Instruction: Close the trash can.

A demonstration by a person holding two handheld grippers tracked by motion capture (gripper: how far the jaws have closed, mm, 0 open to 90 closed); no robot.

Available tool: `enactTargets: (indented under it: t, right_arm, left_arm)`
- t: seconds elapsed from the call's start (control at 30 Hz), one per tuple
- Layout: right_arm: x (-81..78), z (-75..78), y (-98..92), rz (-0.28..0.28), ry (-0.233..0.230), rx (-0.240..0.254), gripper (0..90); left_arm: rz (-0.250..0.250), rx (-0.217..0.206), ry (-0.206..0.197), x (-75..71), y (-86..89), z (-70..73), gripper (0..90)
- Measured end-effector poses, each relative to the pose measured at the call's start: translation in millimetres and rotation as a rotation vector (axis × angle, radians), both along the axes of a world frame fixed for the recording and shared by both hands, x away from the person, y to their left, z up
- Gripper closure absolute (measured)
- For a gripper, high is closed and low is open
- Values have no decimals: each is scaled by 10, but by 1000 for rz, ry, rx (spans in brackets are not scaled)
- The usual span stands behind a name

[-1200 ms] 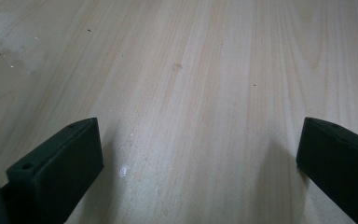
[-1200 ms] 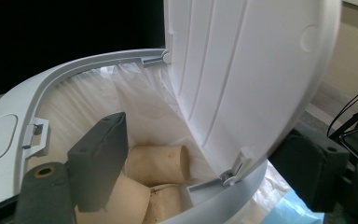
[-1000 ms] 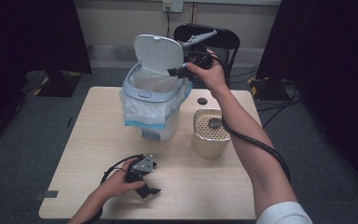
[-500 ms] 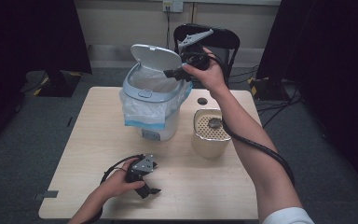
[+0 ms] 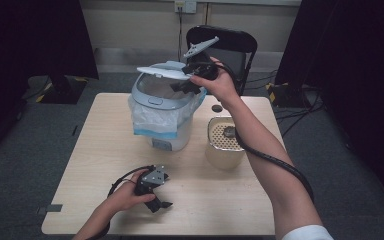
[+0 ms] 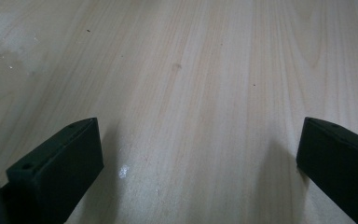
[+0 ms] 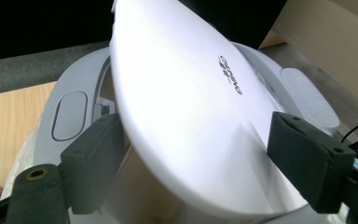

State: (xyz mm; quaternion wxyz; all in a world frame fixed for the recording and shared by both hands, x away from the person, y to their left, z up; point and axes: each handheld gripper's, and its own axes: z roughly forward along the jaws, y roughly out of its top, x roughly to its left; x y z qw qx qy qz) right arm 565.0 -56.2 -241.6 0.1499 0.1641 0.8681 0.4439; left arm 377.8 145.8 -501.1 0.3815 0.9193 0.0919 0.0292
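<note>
1. The right gripper (image 5: 182, 86), held up in the person's right hand (image 5: 219, 84) at the far side of the table (image 5: 95, 150), reaches leftward in the high view over the top of a white lidded bin (image 5: 164, 112).
2. The bin's hinged lid (image 5: 162, 71) lies at the tip of that gripper, tilted partly down over the bin's open mouth.
3. In the right gripper view the lid (image 7: 186, 107) sits between the two black jaws, its pale upper face spanning the gap; the jaws have just been opening and stand at about a middle spread. Whether the pads press on the lid's edge I cannot tell.
4. Below the right gripper the bin wears a white plastic liner (image 5: 155, 120) with a blue hem, folded over its rim.
5. Nearer the person than the right gripper and just beside the bin stands a cream canister (image 5: 224, 142) with a perforated top; the gripper's black cable (image 5: 275, 160) trails past it along the forearm.
6. A small dark disc (image 5: 217, 108) lies on the table below the right wrist.
7. The left gripper (image 5: 162, 204) rests on the near part of the table in the person's left hand (image 5: 125, 197), well apart from the bin.
8. In the left gripper view its jaws stand wide apart over bare pale wood (image 6: 191, 93), holding nothing.
9. A black chair (image 5: 230, 45) stands beyond the right gripper, behind the table.
</note>
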Motion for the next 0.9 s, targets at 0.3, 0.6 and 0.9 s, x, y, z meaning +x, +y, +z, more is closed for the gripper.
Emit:
enactTargets:
  t: [0.3,0.6,0.9]
  right_arm:
    - [-7,-21,11,-2,16,7,191]
    - [-36,-43,33,7,19,2,189]
    - [-108,-64,113,27,22,4,188]
  left_arm:
    - [0,0,0,0,0,0,0]
    - [0,0,0,0,0,0,0]
    - [0,0,0,-1,0,0,0]
